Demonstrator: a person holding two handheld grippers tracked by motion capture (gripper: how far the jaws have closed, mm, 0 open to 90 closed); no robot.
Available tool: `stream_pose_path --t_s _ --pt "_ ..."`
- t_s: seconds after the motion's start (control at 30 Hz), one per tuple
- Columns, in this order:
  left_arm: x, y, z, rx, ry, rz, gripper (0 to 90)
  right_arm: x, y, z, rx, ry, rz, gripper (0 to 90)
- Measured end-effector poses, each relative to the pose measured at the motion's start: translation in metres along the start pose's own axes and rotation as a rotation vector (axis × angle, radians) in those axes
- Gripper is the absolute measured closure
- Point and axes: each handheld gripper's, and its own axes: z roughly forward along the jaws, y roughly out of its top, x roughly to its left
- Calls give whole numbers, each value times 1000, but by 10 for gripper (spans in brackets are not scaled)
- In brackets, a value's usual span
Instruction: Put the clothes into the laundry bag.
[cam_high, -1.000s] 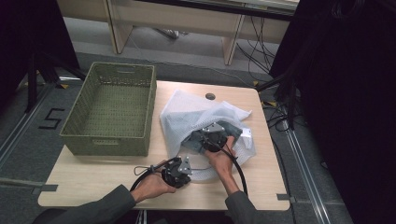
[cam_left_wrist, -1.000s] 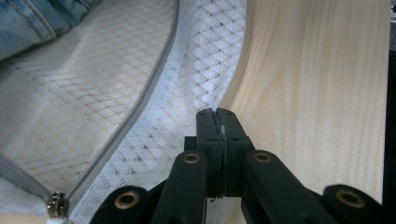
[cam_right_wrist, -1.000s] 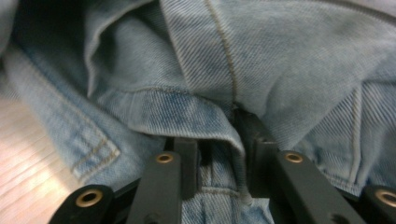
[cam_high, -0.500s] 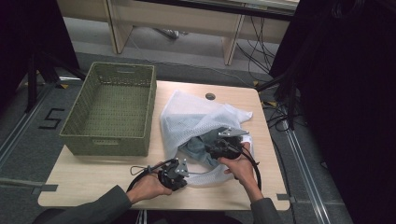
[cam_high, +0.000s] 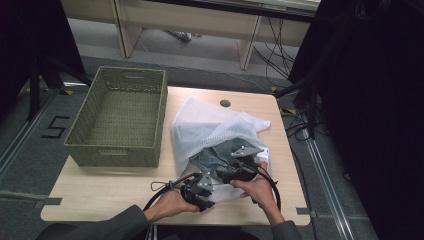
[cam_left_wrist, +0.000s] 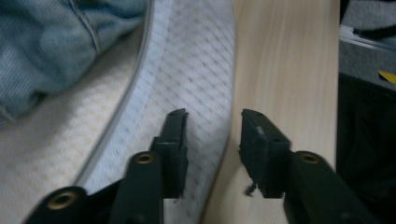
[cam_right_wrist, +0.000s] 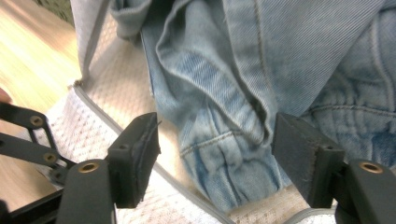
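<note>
Left hand-held gripper (cam_high: 199, 188), jaws just parting, released over white mesh bag (cam_high: 210, 127) edge on tabletop (cam_high: 110, 182). Right hand-held gripper (cam_high: 235, 170), jaws likewise just widening, gaping around blue jeans (cam_right_wrist: 261, 70) inside bag mouth, pads apart from denim.

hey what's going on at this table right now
A person is working denim jeans out of, or into, a white mesh laundry bag with two hand-held tongs. The right tongs have just opened, jaws either side of a denim fold. The left tongs have just opened over the bag's edge. A green basket sits alongside, nothing visible inside.
</note>
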Motion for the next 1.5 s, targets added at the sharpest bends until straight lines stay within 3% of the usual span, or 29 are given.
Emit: stream_pose_path --t_s 0.1,0.17,0.2,0.23,0.27,0.33,0.4,0.43,0.47,0.5,0.53,0.57,0.63,0.67,0.7,0.77,0.8,0.9,1.1,1.13,1.17,1.2,1.23,1.37,1.47,1.5 --pt "2 -1 -1 9 24 -28 795 -2 -3 7 25 3 -56 317" --pt "3 -2 -4 20 32 -10 850 3 -6 10 49 4 -21 300" --pt "2 -2 -4 30 33 0 865 4 -7 12 72 1 -37 301" --pt "0 -3 -4 16 36 -28 873 7 -7 13 82 -2 -43 304" --pt "2 -2 -7 51 32 19 876 8 -7 13 94 -8 -58 316" --pt "-1 -5 -6 15 18 -24 878 12 -8 17 93 -28 -66 407" --pt "-2 -9 -10 32 21 -18 879 18 -7 18 125 -30 -76 489" --pt "-3 -11 -12 42 22 -20 879 19 -8 21 114 -29 -95 526" --pt "-2 -11 -14 47 25 -10 878 22 -6 20 154 -29 -130 557" --pt "-3 -12 -14 46 27 -17 877 25 -5 21 157 -27 -146 603" --pt "-3 -12 -15 46 25 -16 877 30 -4 24 153 -21 -138 623" --pt "-2 -12 -14 46 19 -11 877 32 -2 26 172 -38 -174 637" --pt "-3 -12 -14 45 26 -2 877 35 2 33 170 -64 -188 666" --pt "-4 -12 -14 46 26 -9 877 35 4 37 146 -86 -183 685" --pt "-4 -12 -14 46 26 -15 877 35 7 39 155 -85 -170 700" --pt "-5 -12 -13 35 28 -28 877 29 14 46 125 -119 -180 717" --pt "-4 -12 -15 52 27 -10 877 27 17 50 120 -132 -183 724" --pt "-5 -12 -13 36 28 -26 878 20 29 64 82 -195 -154 734" --pt "-6 -12 -14 34 27 -20 876 -10 44 83 2 -310 -116 730" --pt "-4 -12 -15 57 26 2 876 -12 45 84 -1 -302 -116 729" --pt "-5 -12 -14 31 29 -13 875 -15 45 84 -12 -292 -111 726" --pt "-5 -12 -14 35 28 -15 874 -14 45 83 -5 -278 -95 717" --pt "-5 -12 -14 35 27 -15 873 -15 44 83 -12 -266 -112 707" --pt "-6 -12 -13 34 23 -32 867 -11 39 73 -15 -207 -48 669" --pt "-5 -11 -14 52 23 -13 861 -10 36 62 -20 -151 -56 667" --pt "-5 -12 -14 42 22 -26 859 -8 35 59 -14 -140 -57 666"
